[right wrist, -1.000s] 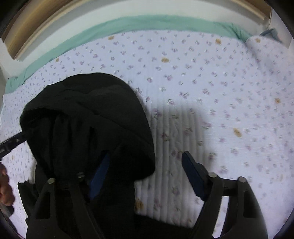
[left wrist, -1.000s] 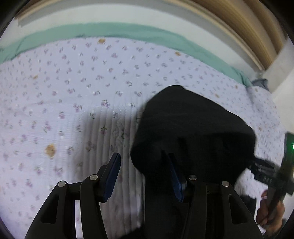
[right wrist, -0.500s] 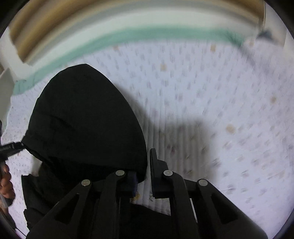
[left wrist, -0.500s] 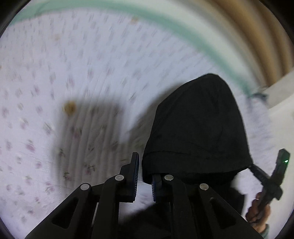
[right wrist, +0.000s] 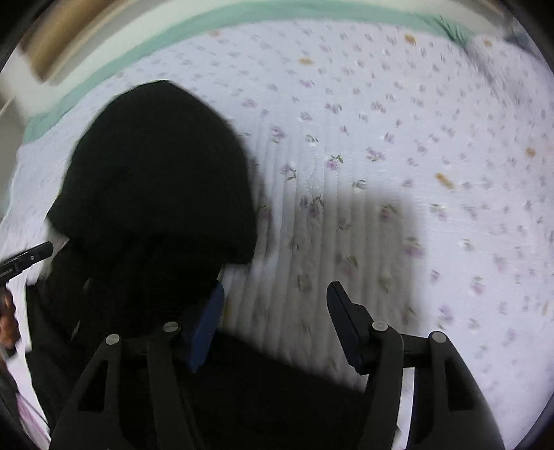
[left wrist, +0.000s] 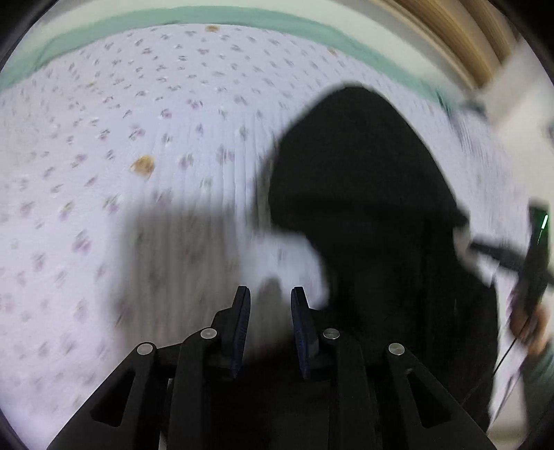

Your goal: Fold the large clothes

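One black hooded garment [left wrist: 363,194] lies on the bed, its rounded hood pointing toward the far edge; in the right wrist view the same garment [right wrist: 155,180] fills the left half of the frame, and more of its dark cloth runs along the bottom beneath my fingers. It rests on one pale lilac quilted bedspread [left wrist: 138,138] printed with small purple flowers and a few orange ones, seen again to the right [right wrist: 415,138]. One green sheet [left wrist: 242,20] borders the far side of the bedspread, also visible along the top [right wrist: 277,14]. My left gripper [left wrist: 270,304] has its two blue-padded fingers parted by a narrow gap with nothing between them; it sits just left of the garment, over dark cloth at its base. My right gripper [right wrist: 273,304] is spread wide and holds nothing; its left pad [right wrist: 207,318] lies against the garment's edge, the right one over bare bedspread. Both views are motion-blurred. Each gripper appears at the edge of the other's view, held by a hand [left wrist: 529,325].
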A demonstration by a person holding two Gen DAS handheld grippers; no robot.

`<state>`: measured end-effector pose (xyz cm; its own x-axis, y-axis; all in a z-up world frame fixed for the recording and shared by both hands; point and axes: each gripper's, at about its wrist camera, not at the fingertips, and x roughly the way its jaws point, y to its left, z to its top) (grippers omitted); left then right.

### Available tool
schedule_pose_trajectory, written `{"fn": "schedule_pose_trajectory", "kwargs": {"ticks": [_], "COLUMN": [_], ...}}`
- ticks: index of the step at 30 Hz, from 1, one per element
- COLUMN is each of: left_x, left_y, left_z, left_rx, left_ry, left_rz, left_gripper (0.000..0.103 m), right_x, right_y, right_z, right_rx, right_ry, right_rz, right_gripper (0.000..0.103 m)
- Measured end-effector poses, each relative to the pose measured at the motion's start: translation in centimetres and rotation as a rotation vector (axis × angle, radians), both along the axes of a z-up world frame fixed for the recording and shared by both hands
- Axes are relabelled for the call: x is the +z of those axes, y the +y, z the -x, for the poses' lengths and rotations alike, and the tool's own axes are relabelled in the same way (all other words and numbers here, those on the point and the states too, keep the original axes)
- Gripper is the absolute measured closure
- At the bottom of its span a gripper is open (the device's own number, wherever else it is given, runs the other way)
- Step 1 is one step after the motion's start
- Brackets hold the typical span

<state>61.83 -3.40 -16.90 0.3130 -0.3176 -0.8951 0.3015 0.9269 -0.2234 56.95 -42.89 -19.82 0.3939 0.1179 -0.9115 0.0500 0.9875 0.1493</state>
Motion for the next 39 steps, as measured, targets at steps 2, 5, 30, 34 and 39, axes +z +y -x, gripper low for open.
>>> {"fn": "schedule_pose_trajectory", "kwargs": {"ticks": [2, 5, 30, 34, 39], "left_x": [1.8, 6.4, 0.3, 4.1, 1.4], "left_y": [0.2, -0.9, -2.7, -1.7, 0.2], "left_z": [1.0, -0.2, -6.0, -8.2, -13.6], "left_rx": [-0.016, -0.002, -0.006, 0.045, 0.095], "left_ry": [-0.039, -0.151, 0.001, -0.081, 0.025], "left_rz": [0.000, 0.109, 0.096, 0.127, 0.249], "left_gripper": [0.079, 0.079, 0.080, 0.034, 0.030], "right_x": [1.9, 6.7, 0.4, 3.6, 2.4], "right_y": [0.1, 0.4, 2.4, 0.5, -0.3], "right_z": [1.0, 0.3, -6.7, -7.8, -11.5], "right_rx": [0.019, 0.017, 0.162, 0.174, 0.167], "right_ry": [-0.033, -0.153, -0.040, -0.107, -0.065], "right_rz": [0.026, 0.027, -0.028, -0.100, -0.155], "right_gripper": [0.038, 0.038, 0.041, 0.021, 0.021]}}
